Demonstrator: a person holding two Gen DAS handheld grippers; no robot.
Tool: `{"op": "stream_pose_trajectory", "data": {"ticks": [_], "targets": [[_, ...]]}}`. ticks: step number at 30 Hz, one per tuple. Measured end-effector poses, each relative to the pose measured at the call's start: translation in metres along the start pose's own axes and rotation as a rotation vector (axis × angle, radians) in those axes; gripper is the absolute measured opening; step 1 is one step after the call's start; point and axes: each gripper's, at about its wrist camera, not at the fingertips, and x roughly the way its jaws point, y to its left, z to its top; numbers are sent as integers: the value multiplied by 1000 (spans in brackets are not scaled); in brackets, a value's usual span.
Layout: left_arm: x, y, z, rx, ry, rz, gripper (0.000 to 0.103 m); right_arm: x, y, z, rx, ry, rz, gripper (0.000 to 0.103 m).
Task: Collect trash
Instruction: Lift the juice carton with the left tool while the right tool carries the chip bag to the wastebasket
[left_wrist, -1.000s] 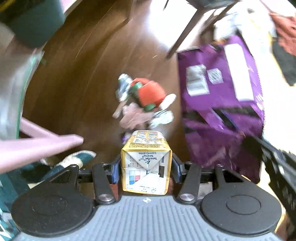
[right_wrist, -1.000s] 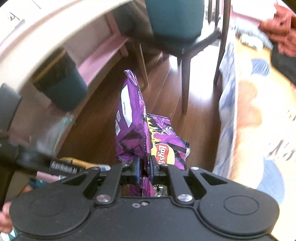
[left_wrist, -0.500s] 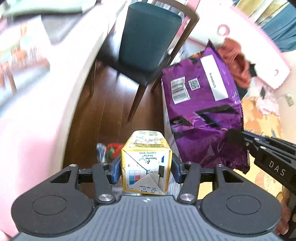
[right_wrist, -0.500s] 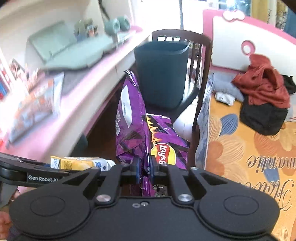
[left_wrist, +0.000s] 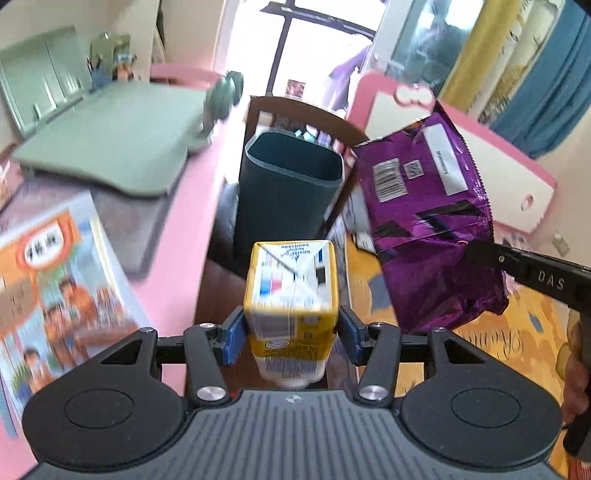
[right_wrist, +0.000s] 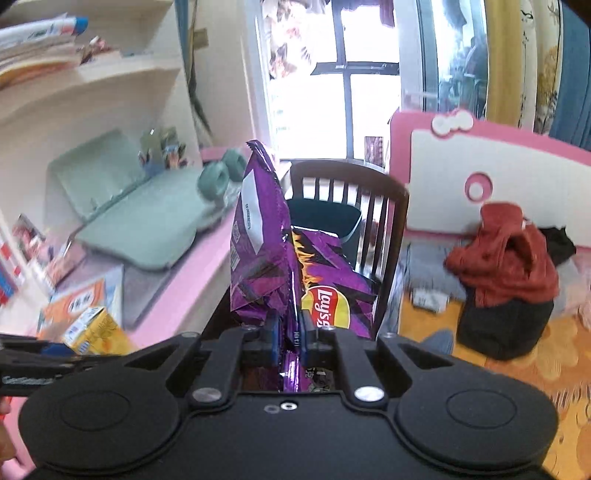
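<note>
My left gripper (left_wrist: 291, 338) is shut on a yellow and white drink carton (left_wrist: 291, 291), held in the air in front of a dark teal trash bin (left_wrist: 288, 192) that stands on a wooden chair. My right gripper (right_wrist: 289, 336) is shut on a purple Lay's chip bag (right_wrist: 266, 254), also lifted. The bag shows in the left wrist view (left_wrist: 428, 221), to the right of the bin, with the right gripper's arm (left_wrist: 532, 273) behind it. The carton (right_wrist: 92, 330) and left gripper show at the lower left of the right wrist view. The bin (right_wrist: 332, 218) is partly hidden behind the bag.
A pink desk (left_wrist: 177, 229) on the left holds a green board (left_wrist: 110, 147) and an orange book (left_wrist: 48, 273). The dark wooden chair (right_wrist: 369, 184) stands by a pink headboard (right_wrist: 517, 166). Red and black clothes (right_wrist: 506, 280) lie on the yellow flowered bedspread (left_wrist: 517, 339).
Both grippers rose from the floor with their loads and now face the bin on the chair. The carton sits tilted differently in the left jaws. The floor trash is out of view.
</note>
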Motion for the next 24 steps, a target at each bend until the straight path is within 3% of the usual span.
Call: {"op": "stream_pose_trajectory", "data": {"ticks": [6,14,24], "targets": [[32,-19,64,0,-45,38,52,63,-43,61,-38,-26,32,10],[142,-58,169,-109,-55,118,52,189,-90,137,-83,13,119,10],[256,-82,279,-161,-82,223,52,323,-119,177,-53,118,202,10]]}}
